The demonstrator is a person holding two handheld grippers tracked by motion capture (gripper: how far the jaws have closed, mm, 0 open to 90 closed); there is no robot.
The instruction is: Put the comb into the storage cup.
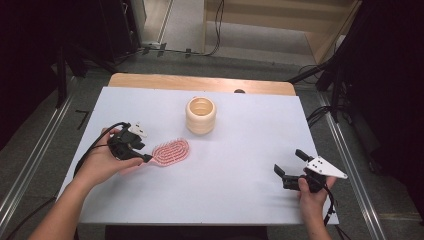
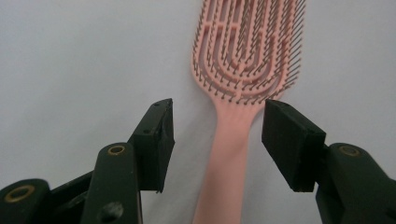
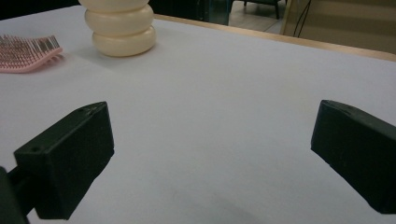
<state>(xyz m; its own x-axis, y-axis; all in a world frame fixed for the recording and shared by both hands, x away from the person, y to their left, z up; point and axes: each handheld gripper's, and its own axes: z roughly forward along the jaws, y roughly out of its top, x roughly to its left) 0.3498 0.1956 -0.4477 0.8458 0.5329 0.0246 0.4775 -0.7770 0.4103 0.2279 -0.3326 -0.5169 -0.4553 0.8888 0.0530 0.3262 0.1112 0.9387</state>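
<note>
The left gripper point(image 2: 217, 121) stands wide, jaws either side of the brush point(image 2: 243, 70) handle, near the desk's point(image 1: 240, 200) left edge. The right gripper point(image 1: 291, 165) gapes wide, holding nothing, near the right edge.

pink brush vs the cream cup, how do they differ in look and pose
The pink brush lies flat on the white table, bristles up; the cream cup stands upright with its mouth open. The pink brush is thin and slotted with a long handle; the cream cup is stout, with ribbed, bulging rings. The pink brush's handle sits between the open jaws of the left tool; the cream cup stands alone. Both rest on the table.
</note>
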